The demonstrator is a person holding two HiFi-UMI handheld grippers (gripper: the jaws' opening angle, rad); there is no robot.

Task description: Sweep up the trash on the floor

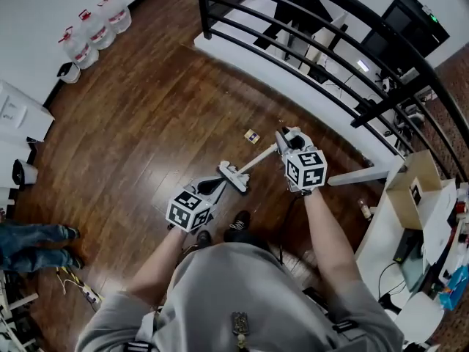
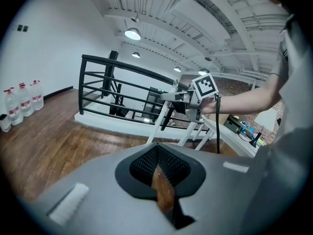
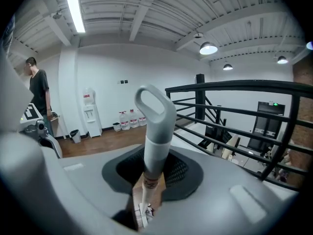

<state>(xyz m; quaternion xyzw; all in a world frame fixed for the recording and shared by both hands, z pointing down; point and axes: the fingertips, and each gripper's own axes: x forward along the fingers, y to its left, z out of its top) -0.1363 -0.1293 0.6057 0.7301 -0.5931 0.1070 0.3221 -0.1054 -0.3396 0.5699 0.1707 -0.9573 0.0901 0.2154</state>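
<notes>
The broom [image 1: 258,158] is pinched at its grey handle by the right gripper [image 1: 284,144], whose jaws are closed on the shaft just below the looped end. The brush head [image 1: 234,177] is carried low over the wooden floor [image 1: 146,116], at about eight o'clock from that gripper. A small piece of trash [image 1: 252,136] is seen on the boards at one o'clock from the brush head, near it but apart. The left gripper [image 1: 216,188] is held at seven o'clock from the brush head, with its jaws pressed together on nothing. A black railing [image 1: 293,50] is seen towards one o'clock.
</notes>
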